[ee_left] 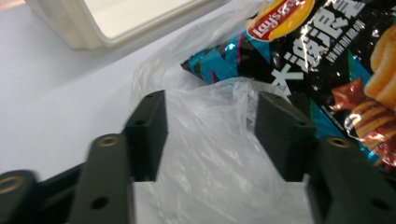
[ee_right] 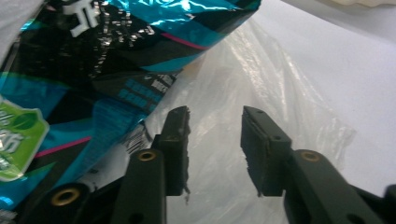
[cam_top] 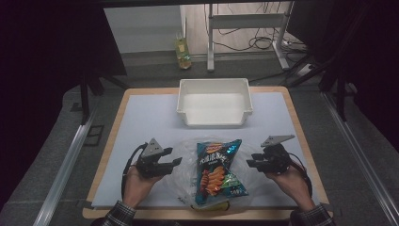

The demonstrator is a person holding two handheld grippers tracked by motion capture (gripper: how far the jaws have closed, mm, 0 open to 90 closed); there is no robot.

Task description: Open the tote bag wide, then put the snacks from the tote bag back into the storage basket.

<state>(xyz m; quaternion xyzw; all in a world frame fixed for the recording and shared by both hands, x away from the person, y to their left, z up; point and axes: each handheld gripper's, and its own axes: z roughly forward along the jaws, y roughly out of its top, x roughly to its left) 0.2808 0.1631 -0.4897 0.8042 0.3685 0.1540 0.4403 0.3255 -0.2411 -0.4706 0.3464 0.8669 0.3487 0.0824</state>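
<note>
A black and teal bag of chips lies on a clear plastic bag near the table's front edge. My left gripper sits at the chip bag's left, jaws open over the crinkled plastic bag, with the chip bag just beyond. My right gripper is at the chip bag's right side, open, with the plastic film between and beyond its jaws and the chip bag to their left. Neither gripper holds anything.
An empty white bin stands at the back middle of the pale mat. A bottle stands on the floor behind the table. Bare mat lies left and right of the bin.
</note>
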